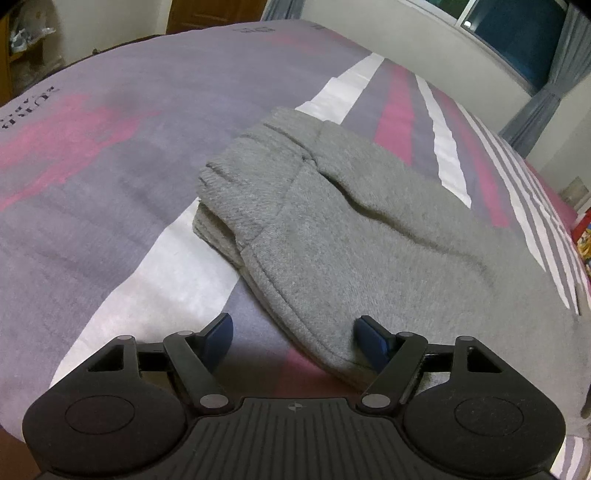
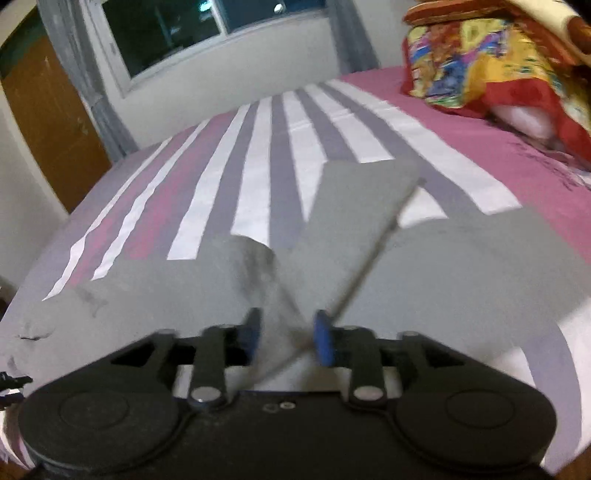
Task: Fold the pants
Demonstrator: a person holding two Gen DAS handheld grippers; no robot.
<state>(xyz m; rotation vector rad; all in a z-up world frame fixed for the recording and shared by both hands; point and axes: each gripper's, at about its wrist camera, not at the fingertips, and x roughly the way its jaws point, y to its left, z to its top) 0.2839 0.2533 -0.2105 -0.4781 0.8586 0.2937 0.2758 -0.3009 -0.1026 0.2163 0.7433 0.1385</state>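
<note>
Grey fleece pants [image 1: 351,229] lie partly folded on the bed, with layered cloth bunched at the far left end. My left gripper [image 1: 295,336] is open and low over the near hem. Its right finger [image 1: 369,339] rests on the grey cloth and its left finger [image 1: 221,332] is over the bedcover. In the right wrist view the pants [image 2: 461,280] spread across the bed, and a flap [image 2: 354,221] of them stands up, blurred. The flap narrows down into my right gripper [image 2: 288,336], whose blue pads stand apart on either side of it, open.
The bedcover [image 1: 110,166] is striped grey, pink and white. A bright patterned blanket [image 2: 498,55] is heaped at the far right of the bed. Beyond the bed are a wall, a window [image 2: 166,29] with grey curtains, and a wooden door [image 2: 48,129].
</note>
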